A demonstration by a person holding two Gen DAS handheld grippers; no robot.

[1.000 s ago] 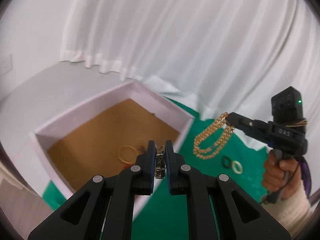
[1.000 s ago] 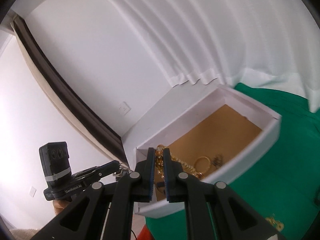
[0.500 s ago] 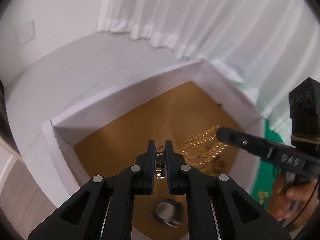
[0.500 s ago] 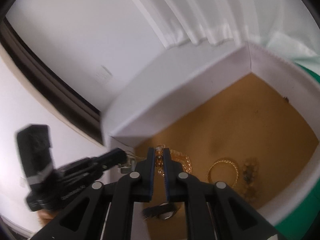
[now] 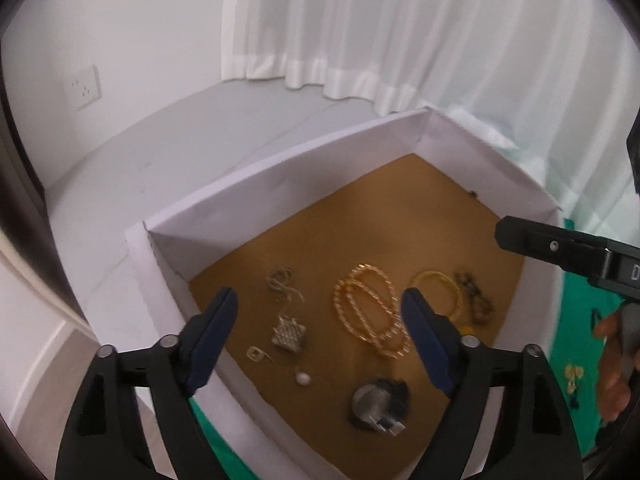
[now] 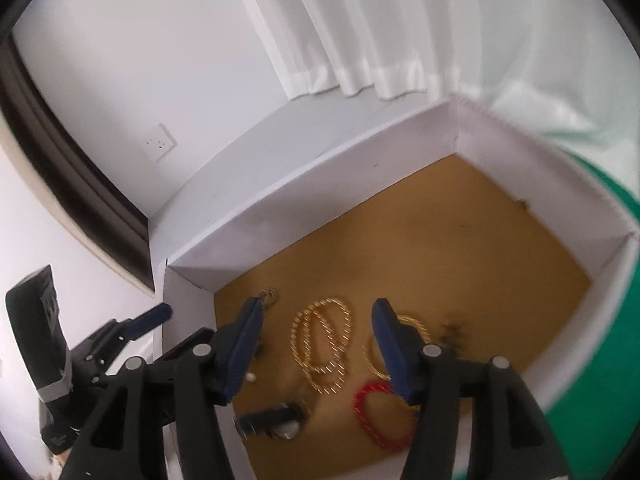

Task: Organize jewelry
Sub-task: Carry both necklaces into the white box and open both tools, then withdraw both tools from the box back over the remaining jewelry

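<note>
Both grippers hang over the white box [image 5: 280, 184], left gripper [image 5: 320, 312] and right gripper [image 6: 316, 320] with fingers just sprung apart, empty. The bead necklace [image 5: 370, 312] lies at centre; a silvery pendant chain [image 5: 286, 320], perhaps, at nine o'clock.

A white curtain [image 5: 400, 28] hangs behind; a wall socket [image 5: 83, 87] sits on the white wall [image 6: 132, 52], beside a dark frame [image 6: 68, 184].
</note>
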